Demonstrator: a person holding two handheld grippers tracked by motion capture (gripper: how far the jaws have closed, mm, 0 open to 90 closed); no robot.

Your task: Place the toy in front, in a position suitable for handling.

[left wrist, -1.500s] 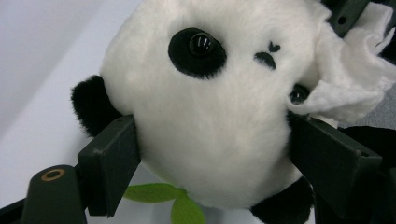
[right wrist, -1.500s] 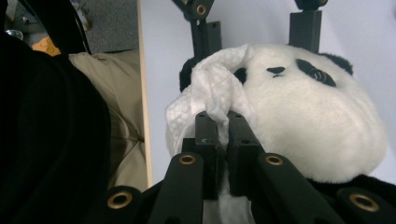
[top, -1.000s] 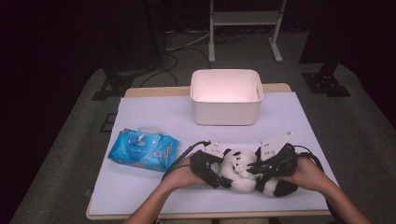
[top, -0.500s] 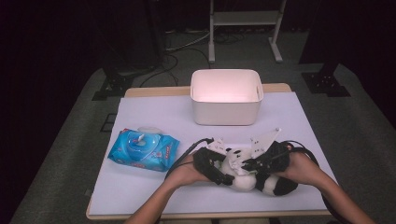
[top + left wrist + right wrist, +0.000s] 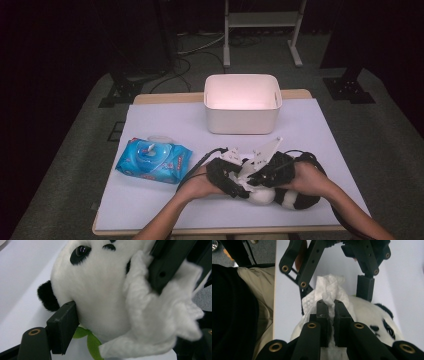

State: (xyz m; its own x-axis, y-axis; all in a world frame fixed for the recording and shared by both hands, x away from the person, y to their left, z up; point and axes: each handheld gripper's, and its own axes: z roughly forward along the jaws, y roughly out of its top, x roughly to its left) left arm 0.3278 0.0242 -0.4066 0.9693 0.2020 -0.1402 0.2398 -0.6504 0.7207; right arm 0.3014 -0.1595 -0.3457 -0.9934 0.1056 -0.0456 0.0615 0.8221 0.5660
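While we look down from the high view, our two hands meet at the lower centre of the white worktop (image 5: 150, 125), the left gripper (image 5: 227, 175) and right gripper (image 5: 270, 170) crowded over the panda toy (image 5: 280, 196). A white bin (image 5: 242, 102) sits just above them in the frame, a blue wipes pack (image 5: 152, 160) to the left; bare worktop lies right of our hands and along the lower left, but the near edge is close below the toy.

From the left gripper view, our left fingers (image 5: 62, 327) stand wide and clamp the panda's head, one pad pressed just under its black ear.

Seen from the right gripper view, our right fingers (image 5: 323, 312) are pinched nearly together on a white wipe (image 5: 329, 287) draped over the toy. Rubbing too hard could, we judge, twist the soft head out of the left grip, or drag the wipe free of the right; a push toward us might slide the toy off the near edge.
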